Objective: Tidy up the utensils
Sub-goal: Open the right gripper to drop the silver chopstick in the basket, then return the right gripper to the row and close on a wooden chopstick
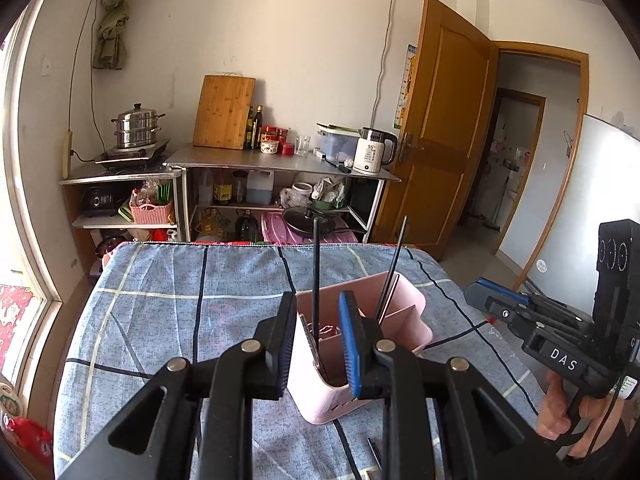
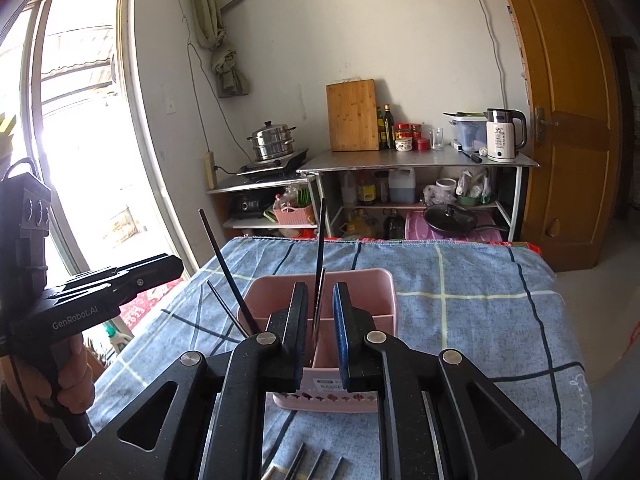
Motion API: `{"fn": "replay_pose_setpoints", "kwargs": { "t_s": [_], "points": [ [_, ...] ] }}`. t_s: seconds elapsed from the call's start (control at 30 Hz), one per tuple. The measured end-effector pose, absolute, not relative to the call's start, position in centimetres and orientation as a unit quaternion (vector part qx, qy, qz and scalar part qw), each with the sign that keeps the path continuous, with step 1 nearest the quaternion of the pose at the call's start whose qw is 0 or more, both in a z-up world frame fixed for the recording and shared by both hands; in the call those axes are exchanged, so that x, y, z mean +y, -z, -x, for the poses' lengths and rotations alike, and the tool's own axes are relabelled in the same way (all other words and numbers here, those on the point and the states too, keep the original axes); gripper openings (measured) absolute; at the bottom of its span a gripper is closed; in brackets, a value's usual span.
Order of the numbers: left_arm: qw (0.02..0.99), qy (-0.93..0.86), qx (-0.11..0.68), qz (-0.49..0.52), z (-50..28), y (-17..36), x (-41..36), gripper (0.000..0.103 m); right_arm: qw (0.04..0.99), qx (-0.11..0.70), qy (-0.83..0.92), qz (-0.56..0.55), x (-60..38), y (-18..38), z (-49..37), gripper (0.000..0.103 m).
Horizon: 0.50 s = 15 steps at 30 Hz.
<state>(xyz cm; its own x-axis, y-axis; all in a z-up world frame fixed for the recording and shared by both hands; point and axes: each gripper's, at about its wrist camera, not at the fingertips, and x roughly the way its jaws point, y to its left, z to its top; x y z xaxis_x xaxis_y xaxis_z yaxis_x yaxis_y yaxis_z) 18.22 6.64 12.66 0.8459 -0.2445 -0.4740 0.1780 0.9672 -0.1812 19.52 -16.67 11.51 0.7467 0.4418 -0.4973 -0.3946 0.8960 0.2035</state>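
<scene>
A pink utensil holder point(image 1: 320, 400) point(image 2: 360, 271) with inner dividers stands on the blue checked cloth. My left gripper point(image 1: 318, 296) hovers over its near left compartment, open. A black chopstick point(image 1: 315, 248) stands upright between the pads, touching neither. A second dark chopstick point(image 1: 396, 264) leans in the right compartment. My right gripper point(image 2: 320, 286) is open over the holder's middle, with a dark chopstick point(image 2: 321, 240) rising in the gap close to the left pad. Two more chopsticks point(image 2: 224, 256) lean out on the left. Each gripper appears side-on in the other's view: the right point(image 1: 486, 298), the left point(image 2: 168, 268).
Several utensil handles point(image 2: 304, 460) lie on the cloth just in front of the holder, one tip point(image 1: 374, 452) showing below my left gripper. Beyond the table's far edge stand metal shelves point(image 1: 280, 164) with a kettle, cutting board and pots. A wooden door point(image 1: 440, 120) is at the right.
</scene>
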Motion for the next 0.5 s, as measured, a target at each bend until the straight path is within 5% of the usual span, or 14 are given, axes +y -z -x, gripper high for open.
{"fn": "replay_pose_setpoints", "kwargs": {
  "t_s": [0.5],
  "points": [
    [0.949,0.133,0.281,0.059,-10.9,-7.6,4.7,0.023,0.92,0.335,-0.198,-0.053,-20.3,-5.7,-11.8,0.013]
  ]
}}
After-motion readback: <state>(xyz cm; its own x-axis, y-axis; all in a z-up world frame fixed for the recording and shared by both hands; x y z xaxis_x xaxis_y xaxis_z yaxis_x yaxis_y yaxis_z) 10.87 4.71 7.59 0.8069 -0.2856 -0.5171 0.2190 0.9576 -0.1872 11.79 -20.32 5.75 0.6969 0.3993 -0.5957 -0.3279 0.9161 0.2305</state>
